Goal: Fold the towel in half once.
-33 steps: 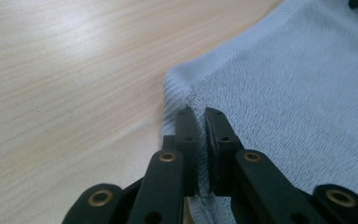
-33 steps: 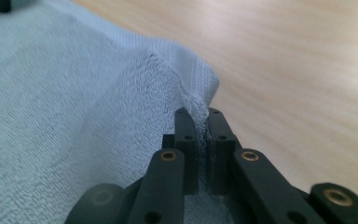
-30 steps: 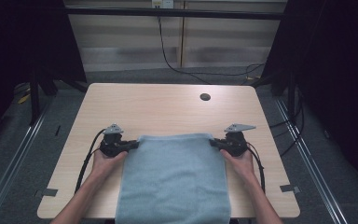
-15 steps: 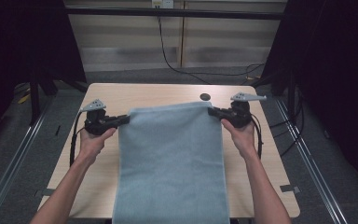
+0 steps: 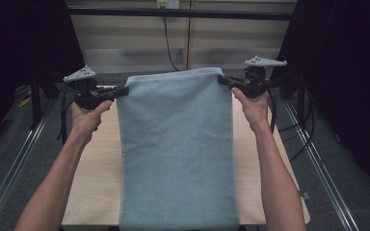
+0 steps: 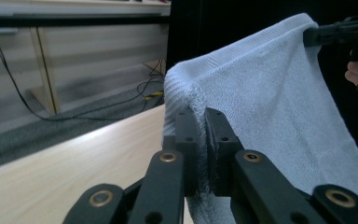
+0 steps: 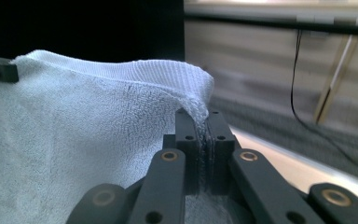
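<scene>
A light blue towel [image 5: 176, 144] hangs stretched between my two grippers, its top edge held high over the table and its lower end draped past the near edge. My left gripper [image 5: 123, 91] is shut on the towel's top left corner. In the left gripper view the towel [image 6: 270, 112] is pinched between the jaws of the left gripper [image 6: 201, 122]. My right gripper [image 5: 223, 80] is shut on the top right corner. In the right gripper view the towel [image 7: 84, 144] is clamped at its hem by the right gripper [image 7: 202, 122].
The wooden table [image 5: 96, 183] lies below the towel, with bare surface on both sides. Dark curtains flank the scene, and a cable [image 5: 168, 45] hangs down the back wall. Metal rails [image 5: 14, 159] run along the floor at each side.
Both grippers have risen from just above the table to well above it, lifting the towel's top edge. The towel now hangs upright instead of lying flat.
</scene>
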Motion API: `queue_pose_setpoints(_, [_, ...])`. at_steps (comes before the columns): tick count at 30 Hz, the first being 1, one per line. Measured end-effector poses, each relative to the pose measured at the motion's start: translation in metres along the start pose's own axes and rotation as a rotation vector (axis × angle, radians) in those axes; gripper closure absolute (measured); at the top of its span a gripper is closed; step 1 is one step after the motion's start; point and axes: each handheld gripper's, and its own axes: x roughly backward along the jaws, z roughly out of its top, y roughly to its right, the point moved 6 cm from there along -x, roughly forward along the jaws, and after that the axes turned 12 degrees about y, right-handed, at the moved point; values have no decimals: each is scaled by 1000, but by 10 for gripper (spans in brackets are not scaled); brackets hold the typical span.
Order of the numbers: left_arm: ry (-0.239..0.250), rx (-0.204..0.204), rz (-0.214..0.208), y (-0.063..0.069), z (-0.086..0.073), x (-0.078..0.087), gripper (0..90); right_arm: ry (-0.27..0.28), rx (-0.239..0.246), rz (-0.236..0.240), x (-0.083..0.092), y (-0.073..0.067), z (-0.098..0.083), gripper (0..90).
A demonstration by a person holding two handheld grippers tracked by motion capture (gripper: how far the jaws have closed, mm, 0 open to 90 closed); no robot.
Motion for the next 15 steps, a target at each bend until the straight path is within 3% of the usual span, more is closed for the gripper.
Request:
queue_pose_setpoints(3, [-20, -1, -13, 7, -10, 7, 852, 2, 19, 52, 15, -14, 0, 865])
queue_pose_setpoints(5, [-59, -1, -19, 13, -25, 12, 850, -20, 26, 65, 26, -21, -10, 865])
queue_pose_setpoints(6, [-65, -2, -22, 16, -32, 15, 850, -37, 34, 68, 31, -24, -17, 865])
queue_pose_setpoints(8, [-84, 42, -52, 23, -50, 22, 852, -52, 24, 84, 43, -30, -34, 865])
queue_pose_setpoints(11, [-123, 56, -78, 34, -78, 32, 852, -51, 13, 116, 62, -42, -64, 864])
queue_pose_setpoints(15, [-150, 81, -110, 50, -107, 46, 852, -99, 15, 144, 84, -57, -100, 865])
